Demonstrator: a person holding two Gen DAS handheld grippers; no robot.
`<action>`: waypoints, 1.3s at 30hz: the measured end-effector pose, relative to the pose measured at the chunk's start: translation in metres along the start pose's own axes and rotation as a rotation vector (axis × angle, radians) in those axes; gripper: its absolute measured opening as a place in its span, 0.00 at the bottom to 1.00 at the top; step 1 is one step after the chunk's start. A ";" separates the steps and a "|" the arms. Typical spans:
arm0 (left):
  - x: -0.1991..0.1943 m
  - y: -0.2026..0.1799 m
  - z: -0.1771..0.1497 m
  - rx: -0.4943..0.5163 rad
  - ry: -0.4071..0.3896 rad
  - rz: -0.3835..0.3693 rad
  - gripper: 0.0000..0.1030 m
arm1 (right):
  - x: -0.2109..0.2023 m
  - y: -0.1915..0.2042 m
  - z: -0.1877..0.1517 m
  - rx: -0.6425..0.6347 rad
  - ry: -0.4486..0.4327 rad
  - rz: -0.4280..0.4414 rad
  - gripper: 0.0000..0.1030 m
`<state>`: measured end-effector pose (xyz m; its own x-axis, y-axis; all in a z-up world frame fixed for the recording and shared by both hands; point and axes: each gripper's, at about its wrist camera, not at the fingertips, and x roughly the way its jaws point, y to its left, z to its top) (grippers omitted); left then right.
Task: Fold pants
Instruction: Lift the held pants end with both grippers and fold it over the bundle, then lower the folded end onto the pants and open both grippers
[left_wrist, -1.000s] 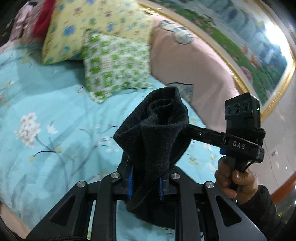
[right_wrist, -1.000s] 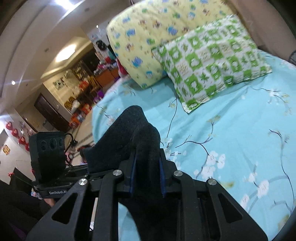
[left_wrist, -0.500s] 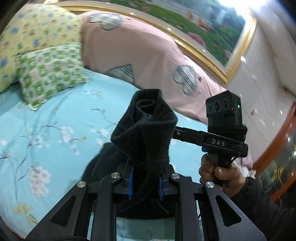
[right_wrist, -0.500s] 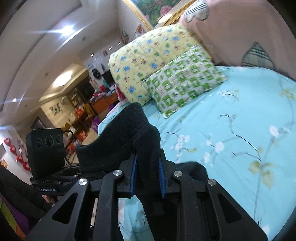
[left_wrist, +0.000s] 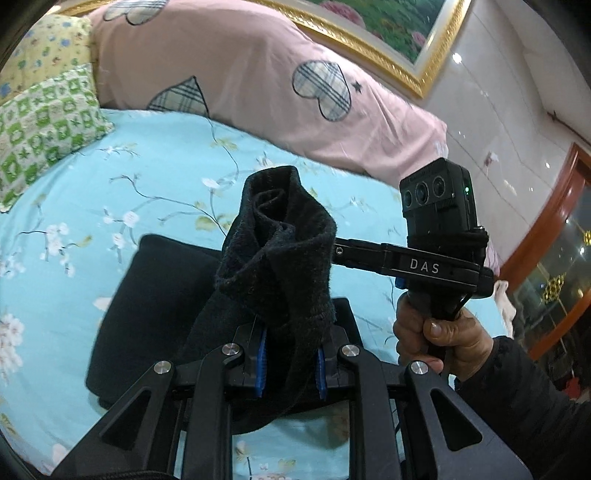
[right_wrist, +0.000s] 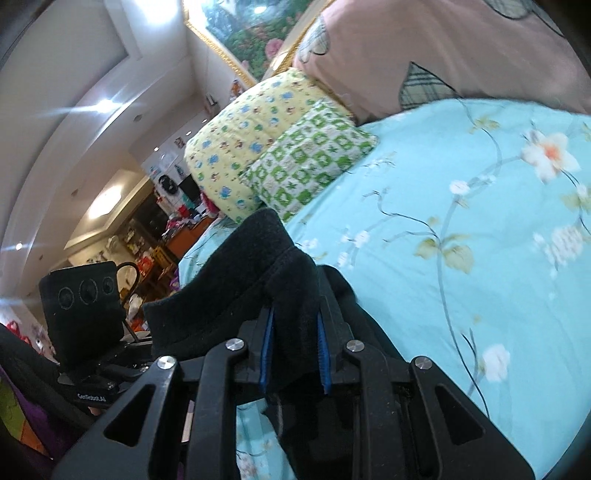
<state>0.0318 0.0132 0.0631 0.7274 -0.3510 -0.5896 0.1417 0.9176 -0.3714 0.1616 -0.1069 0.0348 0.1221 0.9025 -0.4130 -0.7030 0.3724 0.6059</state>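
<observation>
A fold is under way on the bed (left_wrist: 110, 155): both hand-held grippers carry one end of the black pants (left_wrist: 273, 258) above the turquoise floral sheet, apparently bringing it over the part already lying flat.

The left hand-held gripper (left_wrist: 290, 363) is clamped on a bunched wad of dark fabric that stands up between its blue-padded fingers (left_wrist: 261, 363). The right hand-held gripper (right_wrist: 293, 349) pinches a similar thick fold, which rises from its jaws and stretches off toward the left one.

In the left wrist view, the rest of the pants spreads as a dark slab on the sheet below and to the left of the raised cloth. The green checked pillow (right_wrist: 306, 166) and pink quilt (left_wrist: 258, 81) sit well apart, toward the head of the bed.

The next move likely calls for lowering both held corners together, level and lined up with the edge beneath, before releasing.
</observation>
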 end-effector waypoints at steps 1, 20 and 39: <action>0.005 -0.003 -0.002 0.009 0.009 -0.002 0.19 | -0.002 -0.004 -0.004 0.006 0.000 -0.010 0.21; 0.052 -0.030 -0.026 0.143 0.084 -0.041 0.25 | -0.035 -0.034 -0.051 0.104 0.010 -0.160 0.30; 0.013 -0.044 -0.040 0.243 0.041 -0.169 0.76 | -0.101 0.000 -0.090 0.295 -0.182 -0.412 0.78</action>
<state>0.0084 -0.0394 0.0430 0.6528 -0.5056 -0.5641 0.4188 0.8614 -0.2874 0.0863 -0.2179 0.0156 0.4844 0.6816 -0.5484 -0.3472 0.7251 0.5947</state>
